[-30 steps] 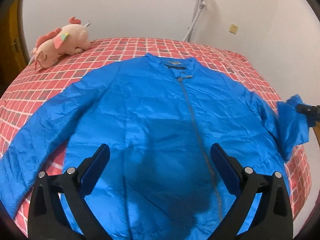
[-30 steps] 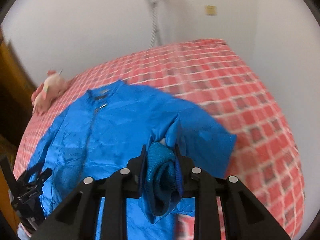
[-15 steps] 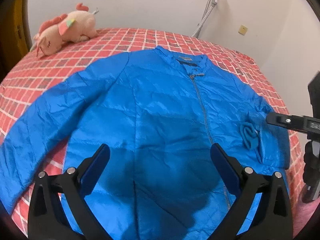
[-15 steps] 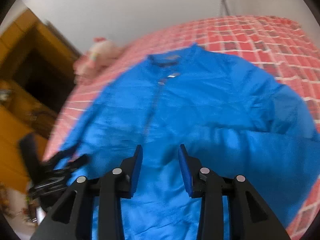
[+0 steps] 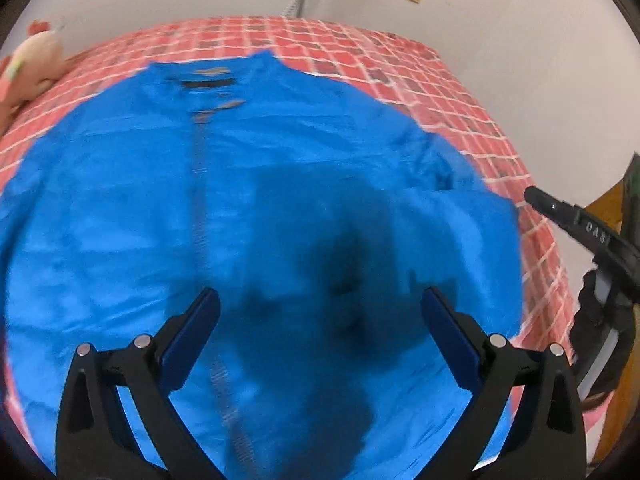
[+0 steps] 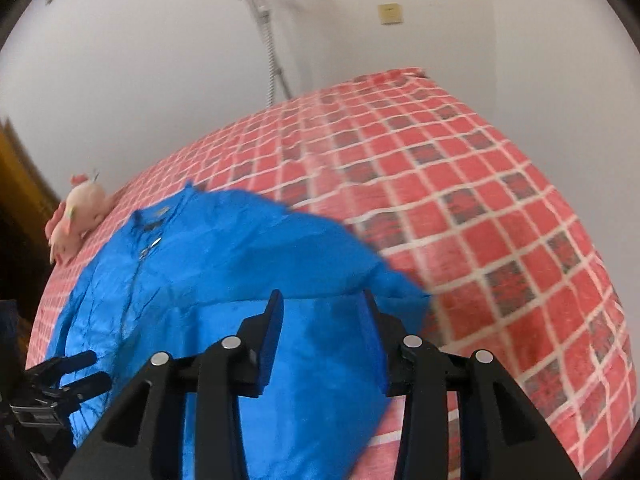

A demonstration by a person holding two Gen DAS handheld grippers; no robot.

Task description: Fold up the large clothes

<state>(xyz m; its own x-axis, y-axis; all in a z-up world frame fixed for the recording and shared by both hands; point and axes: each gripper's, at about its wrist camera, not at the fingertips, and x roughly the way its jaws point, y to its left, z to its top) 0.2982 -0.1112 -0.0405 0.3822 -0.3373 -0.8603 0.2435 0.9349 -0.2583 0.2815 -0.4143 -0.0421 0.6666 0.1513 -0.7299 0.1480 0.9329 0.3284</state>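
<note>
A large blue zip-up jacket (image 5: 248, 184) lies front up on a red checked bed (image 5: 452, 92), collar toward the far wall. Its right sleeve is folded in over the body (image 5: 452, 216). My left gripper (image 5: 320, 320) is open and empty, held above the jacket's lower front. My right gripper (image 6: 322, 320) is open and empty above the folded sleeve (image 6: 320, 360) at the jacket's right edge. The jacket also shows in the right wrist view (image 6: 200, 264). The right gripper shows at the right edge of the left wrist view (image 5: 560, 216), and the left gripper low on the left of the right wrist view (image 6: 68, 376).
A pink plush toy (image 5: 28, 64) lies at the bed's far left corner, also in the right wrist view (image 6: 80, 208). A shower rail (image 6: 264, 28) and a wall plate (image 6: 390, 14) are on the white wall behind. Wooden furniture (image 6: 20, 184) stands left of the bed.
The right gripper let go of the sleeve cuff, laid the sleeve over the jacket body and drew back to the right edge. The left gripper swung toward the right side of the jacket.
</note>
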